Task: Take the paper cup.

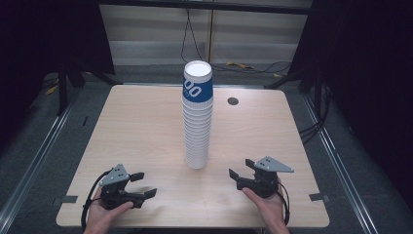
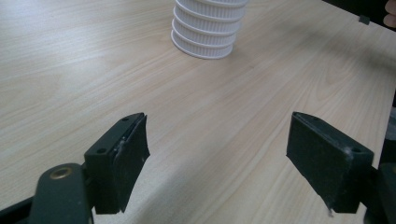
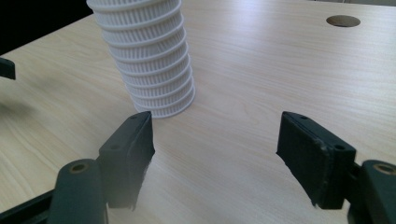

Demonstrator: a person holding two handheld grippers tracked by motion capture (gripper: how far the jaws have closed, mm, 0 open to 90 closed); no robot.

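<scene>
White paper cup stack (image 1: 197, 117), nested upright, top cup seemingly empty

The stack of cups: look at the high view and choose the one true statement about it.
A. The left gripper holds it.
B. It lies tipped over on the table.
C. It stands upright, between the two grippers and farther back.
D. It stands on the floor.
C: the stack of cups stands upright on the table, with the left gripper and right gripper open, apart from it.

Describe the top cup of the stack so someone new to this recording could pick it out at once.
On the wooden table, a tall stack of cups stands midway between both grippers. The top cup alone has a blue band with white lettering; those below are plain white.
</scene>
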